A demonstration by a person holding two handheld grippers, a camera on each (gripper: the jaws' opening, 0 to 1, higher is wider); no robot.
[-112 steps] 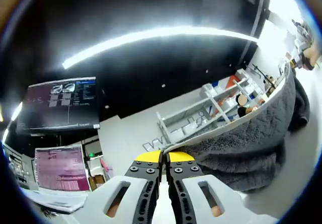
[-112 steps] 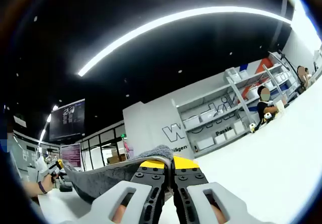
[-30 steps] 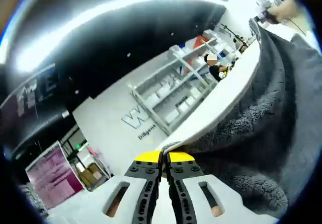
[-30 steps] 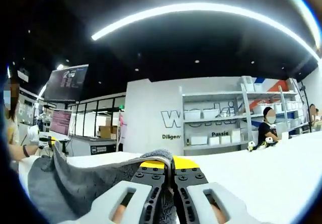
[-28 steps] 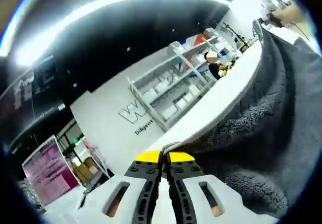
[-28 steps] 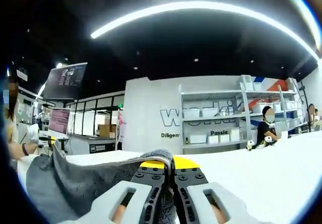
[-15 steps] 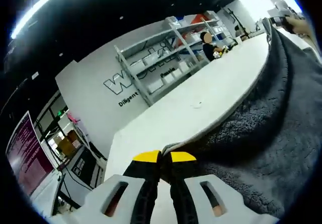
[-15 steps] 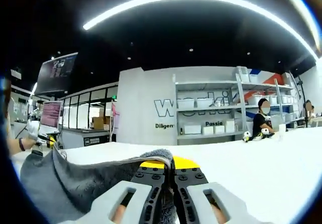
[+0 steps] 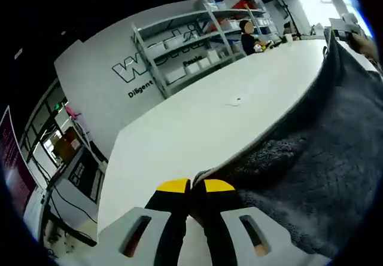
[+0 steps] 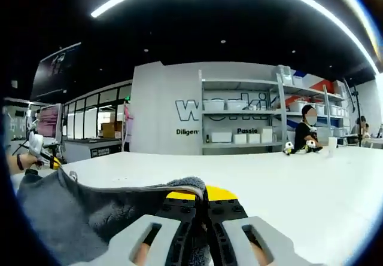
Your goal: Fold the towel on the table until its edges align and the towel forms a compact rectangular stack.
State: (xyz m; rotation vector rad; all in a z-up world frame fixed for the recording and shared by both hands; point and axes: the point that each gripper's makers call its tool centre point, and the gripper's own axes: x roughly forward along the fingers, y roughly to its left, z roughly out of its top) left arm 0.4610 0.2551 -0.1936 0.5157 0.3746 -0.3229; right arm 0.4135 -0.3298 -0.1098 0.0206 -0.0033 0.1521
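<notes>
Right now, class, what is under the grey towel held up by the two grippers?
Under the grey towel lies the white table, bare beyond its edge. The left gripper and right gripper pinch its corners. The table directly beneath the cloth is covered.

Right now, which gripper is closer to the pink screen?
Likely left: the left gripper grips the towel end toward the pink screen; the right gripper grips its opposite end.

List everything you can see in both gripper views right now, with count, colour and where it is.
towel: one, dark grey, held up between both grippers over the table
table: one, white, under the towel
shelving: one unit, grey with white bins, against the back wall
monitor: one, pinkish screen, far left of the right gripper view
seated person: one, dark top, by the shelving
left gripper: yellow-tipped, shut on towel
right gripper: yellow-tipped, shut on towel
</notes>
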